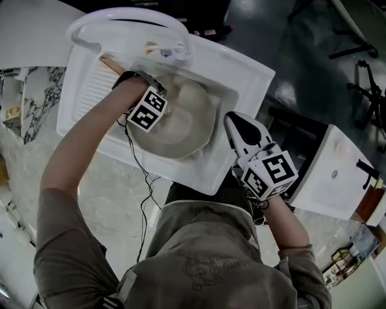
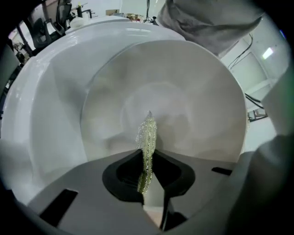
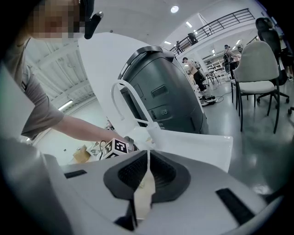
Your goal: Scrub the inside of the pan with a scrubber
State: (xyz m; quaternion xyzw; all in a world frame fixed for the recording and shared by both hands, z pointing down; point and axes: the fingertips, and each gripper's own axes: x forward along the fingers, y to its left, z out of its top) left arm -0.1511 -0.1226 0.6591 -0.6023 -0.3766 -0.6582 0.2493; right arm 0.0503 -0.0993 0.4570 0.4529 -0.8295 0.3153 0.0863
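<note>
A pale round pan (image 1: 187, 124) lies in the white sink (image 1: 241, 75), its wooden handle (image 1: 112, 63) pointing to the far left. My left gripper (image 1: 165, 110) reaches down into the pan, shut on a glittery yellow-green mesh scrubber (image 2: 147, 137). In the left gripper view the scrubber stands up between the jaws of that gripper (image 2: 148, 153), against the pan's pale inside (image 2: 183, 87). My right gripper (image 1: 237, 124) hovers at the sink's near right rim, outside the pan. Its jaws (image 3: 148, 158) are shut with nothing between them.
A white arched faucet (image 1: 120, 18) stands at the sink's far side. A black cable (image 1: 143, 193) hangs from the left gripper over the sink's front. A white cabinet (image 1: 338, 169) sits to the right, and a marble counter (image 1: 36, 96) to the left. A chair (image 3: 257, 69) stands beyond.
</note>
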